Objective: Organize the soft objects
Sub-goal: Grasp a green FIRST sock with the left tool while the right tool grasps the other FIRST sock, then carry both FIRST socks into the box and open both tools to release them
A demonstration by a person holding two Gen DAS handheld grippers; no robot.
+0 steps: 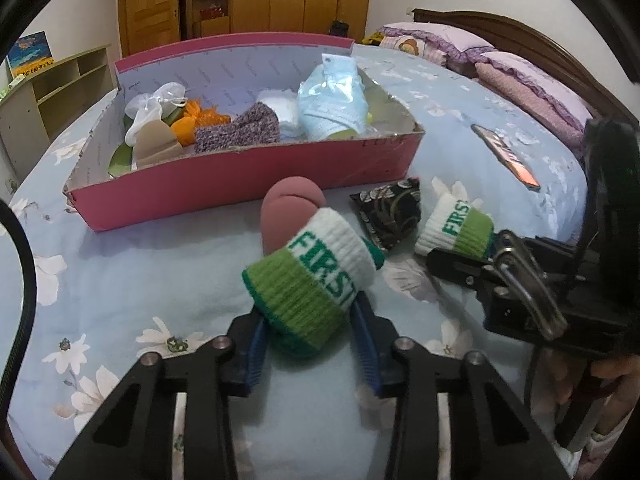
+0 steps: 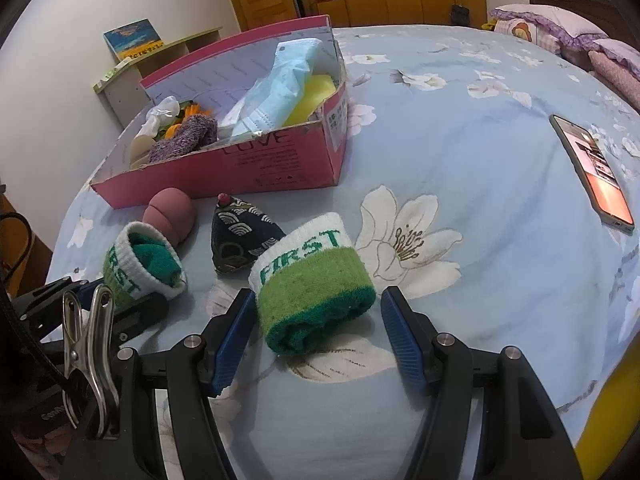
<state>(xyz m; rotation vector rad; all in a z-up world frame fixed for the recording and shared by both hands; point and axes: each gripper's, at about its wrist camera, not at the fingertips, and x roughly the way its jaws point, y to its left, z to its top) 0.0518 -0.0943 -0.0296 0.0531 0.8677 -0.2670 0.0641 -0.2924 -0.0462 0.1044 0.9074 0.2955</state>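
Observation:
Two rolled green-and-white "FIRST" socks lie on the blue floral bed. My left gripper [image 1: 310,316] is closed against the sides of one sock roll [image 1: 312,280], which also shows in the right wrist view [image 2: 140,264]. My right gripper [image 2: 318,312] is open around the other sock roll [image 2: 312,284], with gaps on both sides; it also shows in the left wrist view [image 1: 456,224]. A mauve soft ball [image 1: 288,212] and a black patterned pouch [image 1: 390,212] lie between the socks and the pink box [image 1: 248,184], which holds several soft items.
A phone [image 2: 592,172] lies on the bed to the right. Pillows [image 1: 532,84] and the headboard are at the far right. A low shelf [image 1: 52,88] stands left of the bed. Wooden wardrobes line the back wall.

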